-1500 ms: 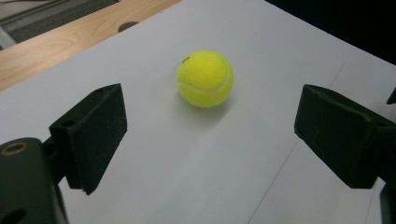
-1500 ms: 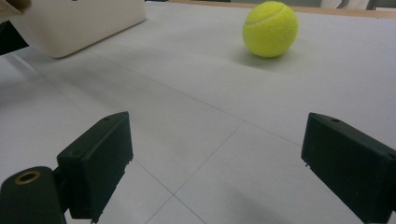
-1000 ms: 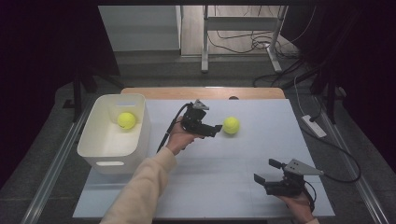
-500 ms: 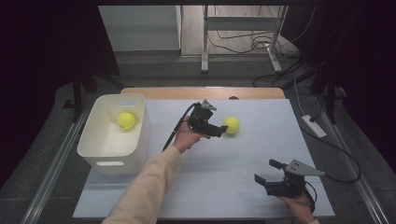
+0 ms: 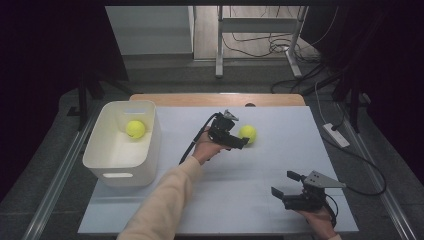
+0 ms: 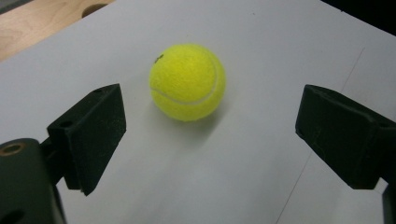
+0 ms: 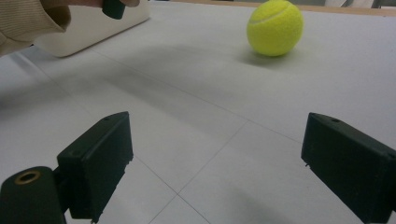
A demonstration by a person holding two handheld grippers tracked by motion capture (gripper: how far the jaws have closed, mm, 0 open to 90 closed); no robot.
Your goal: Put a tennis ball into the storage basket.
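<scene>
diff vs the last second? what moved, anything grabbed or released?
The left claw slid right toward the tennis ball on the table and now has its jaws open close around it, not yet closed; in the left gripper view the ball sits just ahead of the jaws. Nothing grabbed or released. Unchanged: that ball, the ball in the bin, the white bin, and the open right claw.

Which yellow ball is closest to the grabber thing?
The tennis ball on the table, right in front of the open left gripper. The other ball lies inside the white bin, farther from both grippers.
</scene>
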